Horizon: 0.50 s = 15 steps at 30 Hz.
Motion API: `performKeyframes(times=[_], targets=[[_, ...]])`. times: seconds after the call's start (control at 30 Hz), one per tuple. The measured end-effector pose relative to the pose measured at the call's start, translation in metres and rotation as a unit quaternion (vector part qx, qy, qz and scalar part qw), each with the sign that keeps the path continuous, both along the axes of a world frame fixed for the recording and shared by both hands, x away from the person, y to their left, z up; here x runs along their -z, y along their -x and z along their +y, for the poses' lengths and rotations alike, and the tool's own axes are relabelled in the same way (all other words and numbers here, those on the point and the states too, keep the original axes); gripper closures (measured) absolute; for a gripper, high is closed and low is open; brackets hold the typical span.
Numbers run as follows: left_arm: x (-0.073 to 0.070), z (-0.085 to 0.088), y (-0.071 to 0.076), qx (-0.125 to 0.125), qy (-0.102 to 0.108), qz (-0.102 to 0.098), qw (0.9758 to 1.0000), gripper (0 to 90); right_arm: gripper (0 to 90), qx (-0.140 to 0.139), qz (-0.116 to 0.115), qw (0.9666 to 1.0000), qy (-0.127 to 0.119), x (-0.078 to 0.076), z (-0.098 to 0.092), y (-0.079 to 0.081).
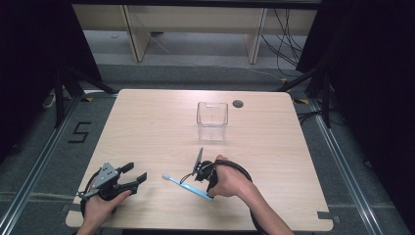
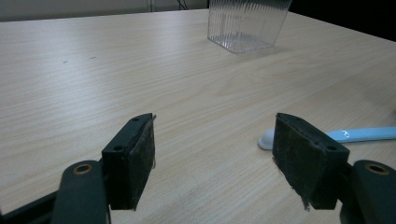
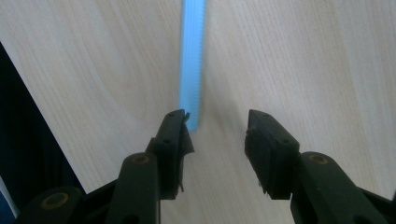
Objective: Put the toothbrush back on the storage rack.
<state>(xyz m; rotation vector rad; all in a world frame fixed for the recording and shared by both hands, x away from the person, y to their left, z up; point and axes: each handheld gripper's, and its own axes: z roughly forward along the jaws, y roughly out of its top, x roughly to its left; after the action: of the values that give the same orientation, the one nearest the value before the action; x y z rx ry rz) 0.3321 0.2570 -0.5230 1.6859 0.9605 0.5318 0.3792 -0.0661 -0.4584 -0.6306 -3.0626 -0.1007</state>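
A light blue toothbrush (image 1: pixel 188 186) lies flat on the wooden table (image 1: pixel 147 127), its white head pointing left. My right gripper (image 1: pixel 209 192) points down over the handle's end. In the right gripper view the jaws (image 3: pixel 217 116) stand open, and the blue handle (image 3: pixel 192 56) ends right at the tip of the left jaw, with no pad pressing on it. My left gripper (image 1: pixel 136 172) rests near the front left of the table, open and empty (image 2: pixel 214 120); the toothbrush head (image 2: pixel 267 139) lies just past its right jaw. A clear ribbed plastic container (image 1: pixel 212 121) stands upright farther back.
The container (image 2: pixel 245 23) stands well beyond the left jaws. A round cable hole (image 1: pixel 238 104) sits near the table's far edge. Dark curtains and stands flank the table, a wooden frame stands behind it, and the front edge is close to both hands.
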Motion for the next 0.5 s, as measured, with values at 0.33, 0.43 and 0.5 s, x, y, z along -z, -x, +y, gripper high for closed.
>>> performKeyframes(times=[0.33, 0.43, 0.5], targets=[[0.0, 0.0, 0.0, 0.0, 0.002, 0.001, 1.0, 29.3, 59.0, -0.013, 0.007, 0.9999, -0.006, 0.004, 0.018, -0.006], [0.0, 0.0, 0.0, 0.001, 0.002, 0.0, 1.0, 29.3, 59.2, -0.009, 0.013, 0.9999, -0.005, 0.006, 0.025, -0.006], [0.0, 0.0, 0.0, 0.001, 0.002, 0.0, 1.0, 29.3, 59.6, -0.01, 0.016, 0.9998, -0.005, 0.008, 0.028, -0.007]])
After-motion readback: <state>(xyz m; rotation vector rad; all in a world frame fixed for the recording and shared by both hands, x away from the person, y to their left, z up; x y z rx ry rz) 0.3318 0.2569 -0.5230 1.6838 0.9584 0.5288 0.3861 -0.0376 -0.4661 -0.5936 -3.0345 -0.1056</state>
